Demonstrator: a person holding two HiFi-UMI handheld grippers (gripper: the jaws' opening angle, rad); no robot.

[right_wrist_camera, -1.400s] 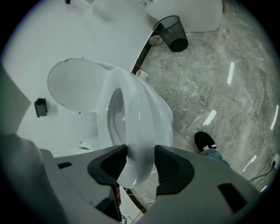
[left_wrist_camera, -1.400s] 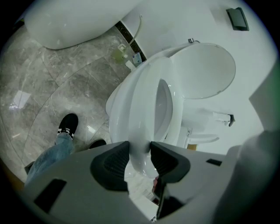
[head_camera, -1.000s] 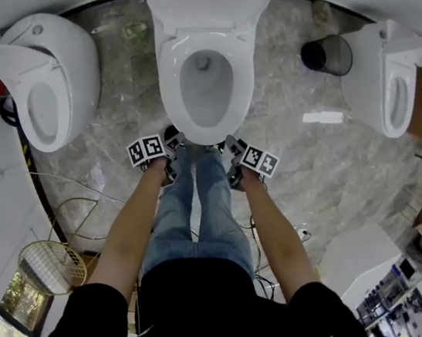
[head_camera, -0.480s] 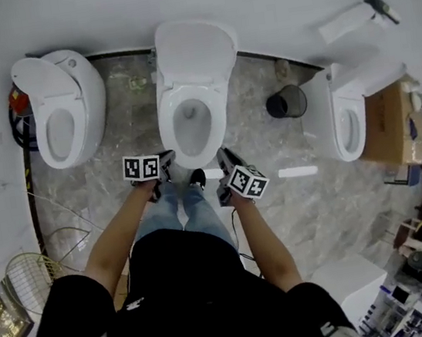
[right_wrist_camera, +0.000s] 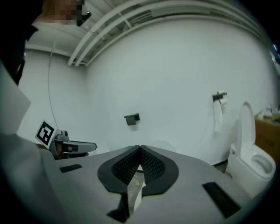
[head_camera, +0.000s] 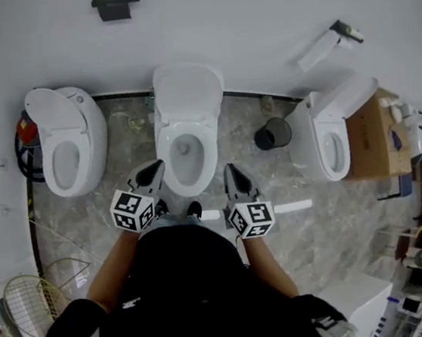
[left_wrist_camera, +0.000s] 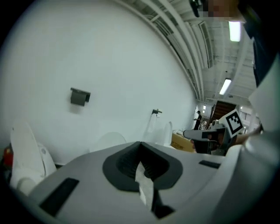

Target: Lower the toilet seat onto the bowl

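The middle toilet's white seat (head_camera: 186, 153) lies flat on the bowl, and its lid (head_camera: 187, 91) stands up against the wall. My left gripper (head_camera: 153, 172) is held in the air at the bowl's front left, shut on nothing. My right gripper (head_camera: 231, 172) is at the front right, also shut and empty. Neither touches the toilet. In the left gripper view the jaws (left_wrist_camera: 140, 144) meet with nothing between them, and the lid (left_wrist_camera: 109, 140) shows beyond. In the right gripper view the jaws (right_wrist_camera: 140, 148) are likewise pressed together, with the left gripper (right_wrist_camera: 74, 146) off to the side.
A second toilet (head_camera: 68, 149) stands to the left and a third (head_camera: 332, 143) to the right beside a cardboard box (head_camera: 370, 137). A black bin (head_camera: 272, 133) sits between the middle and right toilets. A wire basket (head_camera: 30, 294) and cables lie at the left.
The head view has pulled up and back, so the toilets look smaller. Both grippers have come away from the bowl's front rim and risen toward the body.
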